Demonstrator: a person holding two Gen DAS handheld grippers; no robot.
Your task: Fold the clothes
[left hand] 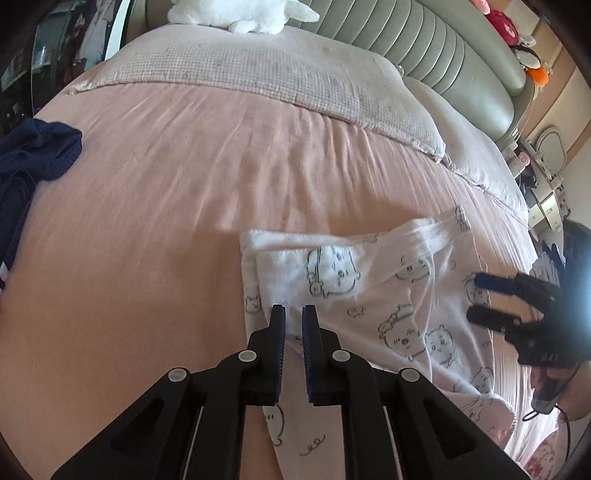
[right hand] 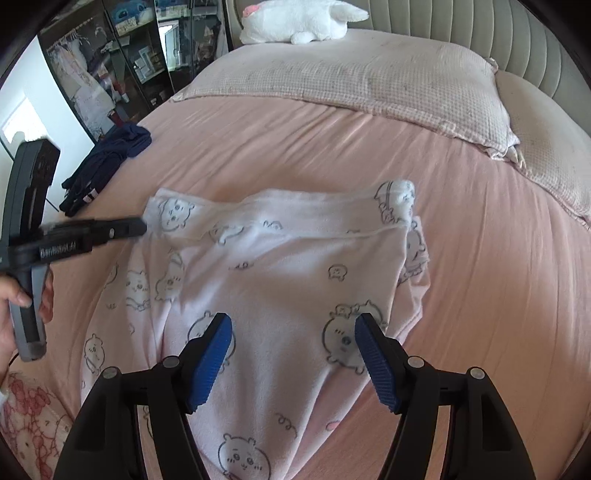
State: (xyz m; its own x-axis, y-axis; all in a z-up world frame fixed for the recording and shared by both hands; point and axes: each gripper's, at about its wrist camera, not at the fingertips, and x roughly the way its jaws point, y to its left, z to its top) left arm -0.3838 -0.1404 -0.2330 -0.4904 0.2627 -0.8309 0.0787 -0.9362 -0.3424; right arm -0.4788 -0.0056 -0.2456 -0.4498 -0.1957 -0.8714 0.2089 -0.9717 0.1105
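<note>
A: Status of the fold?

B: Partly done, by my reading; the white printed garment [right hand: 280, 273] is lying near the middle of the pink bed [right hand: 480, 258], with its top band already turned over and its lower part trailing toward the operator; at least one more fold is appearing to be needed. The navy garment [right hand: 107, 166] is lying crumpled near the far left edge of the bed, apparently unfolded.

A: Claw states?

B: The left claw [left hand: 293, 317] is sitting over the garment's left edge with its jaws nearly closed; a narrow gap is showing, and whether cloth is pinched in it I cannot tell. The right claw [right hand: 293, 332] is hovering spread wide above the garment's middle, gripping nothing.

A: Counts?

B: Two claws; two garments, one white, one navy; two pillows [right hand: 369, 77] at the headboard; one white plush toy [right hand: 303, 18] lying beyond them.
</note>
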